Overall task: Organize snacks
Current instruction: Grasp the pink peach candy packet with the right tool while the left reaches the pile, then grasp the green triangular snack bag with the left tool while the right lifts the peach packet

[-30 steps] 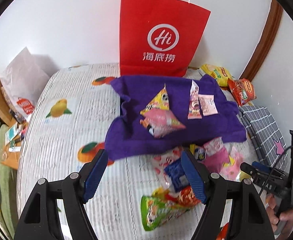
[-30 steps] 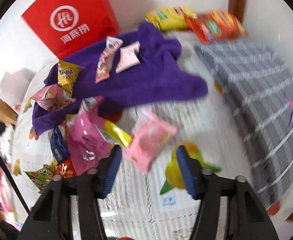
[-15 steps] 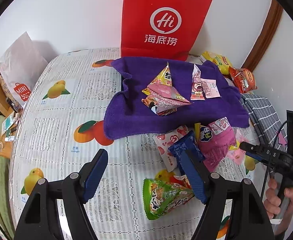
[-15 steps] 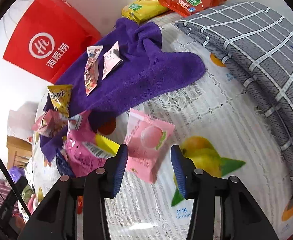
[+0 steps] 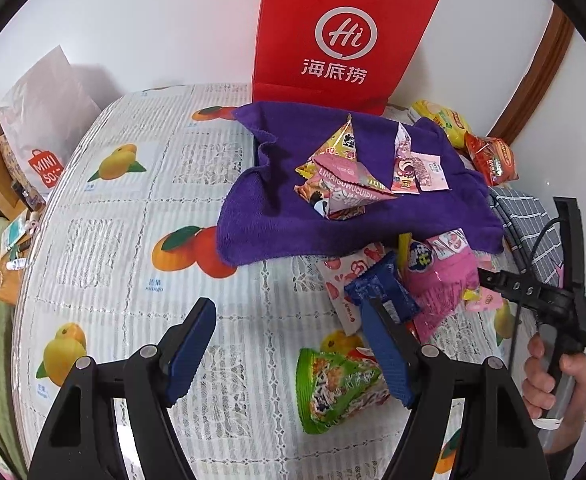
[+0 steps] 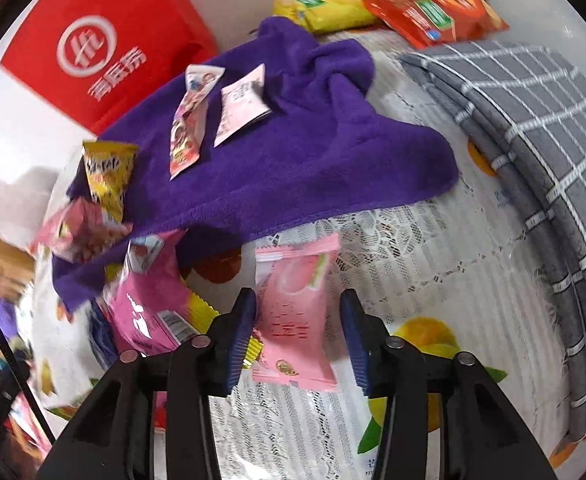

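Observation:
A purple towel [image 5: 277,208] [image 6: 293,168] lies on the fruit-print tablecloth [image 5: 133,240] and holds several snack packets: a yellow one [image 5: 339,148], a pink pyramid pack [image 5: 345,196] and two slim pink sachets [image 5: 417,168] [image 6: 213,116]. More packets lie in a heap in front of the towel: blue [image 5: 381,292], magenta [image 5: 441,280], green [image 5: 337,384]. My right gripper [image 6: 297,332] is open, its fingers on either side of a pink peach packet [image 6: 293,312] on the table. My left gripper [image 5: 289,348] is open and empty above the tablecloth.
A red paper bag [image 5: 341,40] stands against the wall behind the towel. Yellow [image 6: 325,4] and red [image 6: 437,8] snack bags lie in the back corner. A grey checked cloth [image 6: 533,152] lies at the right. A white shopping bag [image 5: 49,120] stands at the left edge.
My right gripper has moved forward so that its open fingers now flank the pink peach packet. My left gripper has pulled back and up, so it sees more of the table.

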